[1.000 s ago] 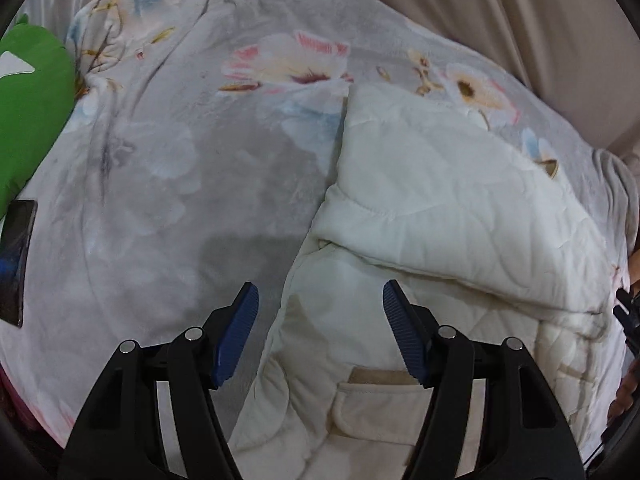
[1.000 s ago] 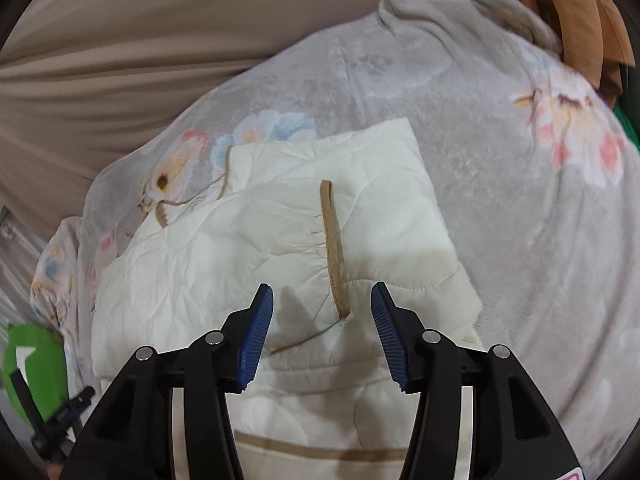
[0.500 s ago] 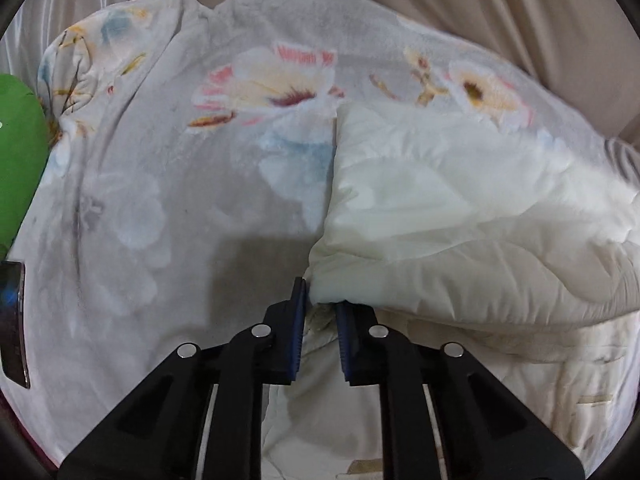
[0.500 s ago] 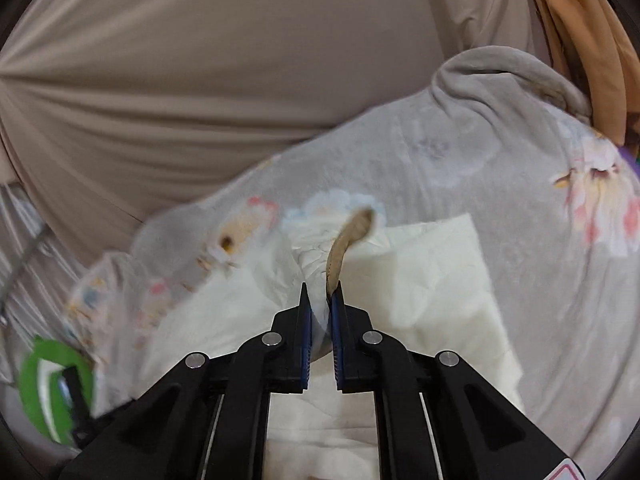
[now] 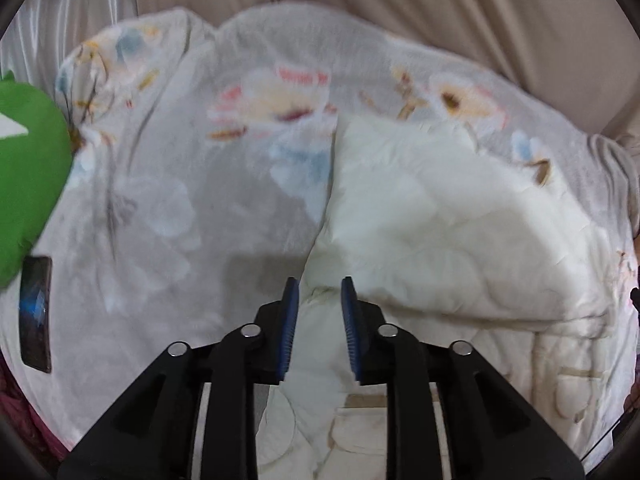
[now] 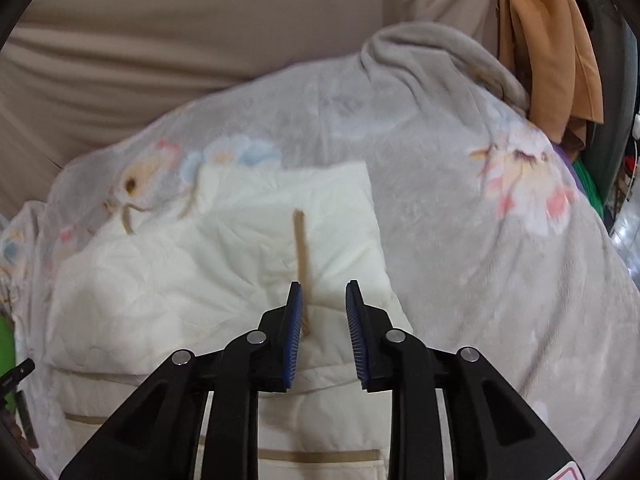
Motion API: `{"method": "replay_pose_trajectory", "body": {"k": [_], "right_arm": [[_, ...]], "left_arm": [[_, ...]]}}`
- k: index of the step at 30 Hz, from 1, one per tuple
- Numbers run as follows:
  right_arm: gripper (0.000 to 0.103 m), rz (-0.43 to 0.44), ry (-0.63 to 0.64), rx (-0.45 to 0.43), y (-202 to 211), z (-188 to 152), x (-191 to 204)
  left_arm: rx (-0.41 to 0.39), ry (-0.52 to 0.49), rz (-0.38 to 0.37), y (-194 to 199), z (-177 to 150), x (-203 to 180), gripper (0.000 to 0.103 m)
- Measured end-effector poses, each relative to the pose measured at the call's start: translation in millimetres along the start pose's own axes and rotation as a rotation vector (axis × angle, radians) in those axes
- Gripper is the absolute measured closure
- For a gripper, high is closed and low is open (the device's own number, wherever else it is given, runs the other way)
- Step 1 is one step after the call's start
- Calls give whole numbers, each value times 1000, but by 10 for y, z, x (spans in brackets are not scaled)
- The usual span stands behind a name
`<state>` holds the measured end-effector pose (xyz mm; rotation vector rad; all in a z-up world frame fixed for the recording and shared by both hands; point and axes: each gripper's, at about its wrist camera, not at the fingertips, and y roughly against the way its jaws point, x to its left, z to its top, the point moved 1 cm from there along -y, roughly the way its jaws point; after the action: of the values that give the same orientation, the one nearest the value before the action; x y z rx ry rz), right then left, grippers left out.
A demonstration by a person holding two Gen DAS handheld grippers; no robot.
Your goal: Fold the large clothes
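A cream quilted garment (image 5: pixel 432 240) lies folded on the floral grey blanket (image 5: pixel 168 208), its top layer doubled over the lower part with the pocket. My left gripper (image 5: pixel 318 284) hovers just above the fold's left corner. Its jaws are opening, a narrow gap apart, with no cloth pinched between the blue pads. In the right wrist view the same garment (image 6: pixel 208 280) shows a tan trim strip (image 6: pixel 300 240) running up its top layer. My right gripper (image 6: pixel 324 286) hangs above the near end of that strip, jaws also opening and holding nothing.
A green cushion (image 5: pixel 28 160) and a dark phone (image 5: pixel 36 312) lie at the blanket's left edge. Beige fabric (image 5: pixel 440 8) rises behind the blanket. An orange cloth (image 6: pixel 548 40) hangs at the far right. Bare blanket (image 6: pixel 500 280) stretches right of the garment.
Half a second ago both grippers were shut on the garment's folded edge. Both have now let go and parted their jaws slightly, and the top layer lies flat on the garment.
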<state>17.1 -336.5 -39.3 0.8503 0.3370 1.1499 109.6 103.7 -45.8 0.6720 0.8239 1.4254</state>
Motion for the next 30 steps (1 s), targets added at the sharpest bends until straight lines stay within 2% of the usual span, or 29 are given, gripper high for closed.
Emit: {"method": "replay_pose_trajectory", "body": {"k": [3, 6, 8, 9, 12, 14, 17, 18, 21, 23, 25, 27, 30], "right_arm": [[95, 104, 88, 7, -100, 166, 356], [96, 182, 151, 41, -415, 210, 733], [97, 171, 206, 87, -698, 162, 906], [101, 151, 216, 108, -856, 135, 904], [103, 52, 149, 136, -1162, 96, 550], [103, 27, 53, 134, -1084, 180, 292], [103, 70, 8, 62, -732, 237, 205], [103, 80, 17, 72, -723, 198, 209], [103, 37, 74, 187, -997, -46, 168], [103, 15, 64, 157, -839, -36, 162], [103, 14, 102, 75, -506, 30, 243], [103, 75, 114, 45, -223, 31, 361], [103, 197, 163, 76, -71, -131, 745]], "left_arm": [[-51, -7, -66, 19, 259, -232, 79], [-45, -19, -105, -305, 436, -525, 79], [-20, -53, -85, -572, 475, -675, 77], [-8, -80, -39, -758, 475, -744, 77], [31, -124, 58, -1130, 386, -705, 76], [34, -103, 77, -1163, 381, -578, 76], [55, -58, 67, -1181, 401, -409, 76], [60, -54, 65, -1195, 392, -398, 76], [59, -72, 81, -1205, 392, -442, 76], [68, -63, 81, -1128, 410, -439, 77], [66, -30, 30, -937, 399, -399, 77], [55, -21, -25, -711, 314, -403, 77], [74, -40, -66, -531, 92, -547, 74]]}}
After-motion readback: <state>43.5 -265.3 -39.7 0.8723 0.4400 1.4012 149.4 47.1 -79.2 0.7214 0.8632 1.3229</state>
